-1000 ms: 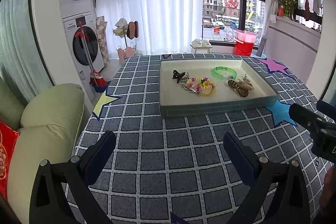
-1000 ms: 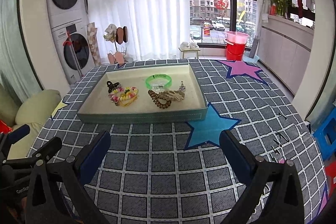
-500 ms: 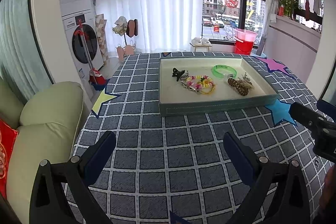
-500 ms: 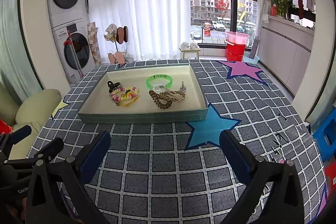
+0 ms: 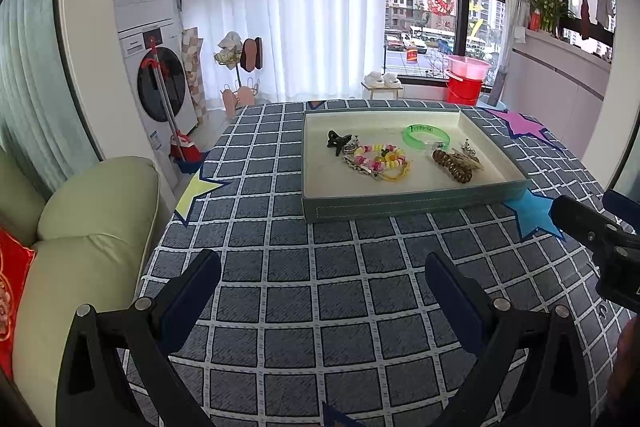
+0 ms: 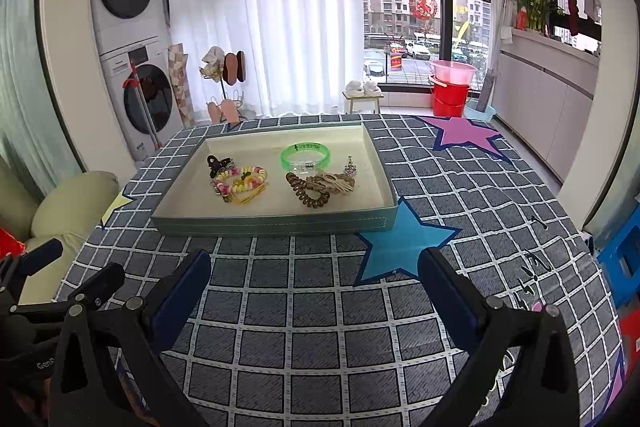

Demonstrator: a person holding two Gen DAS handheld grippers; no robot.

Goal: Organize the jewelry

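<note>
A grey-green tray with a cream floor lies on the checked tablecloth. In it are a black hair claw, a pink and yellow bead bracelet, a green bangle, a brown coil hair tie, a beige cord piece and a small silver charm. My left gripper is open and empty, well short of the tray. My right gripper is open and empty, also short of the tray.
A pale green sofa with a red cushion lies left of the table. Stacked washing machines stand behind. The table's right edge drops toward a blue stool. Each gripper shows at the edge of the other's view.
Both views have drawn back slightly from the tray; the tray looks a little smaller and higher. Both grippers stay open and the jewelry has not moved.
</note>
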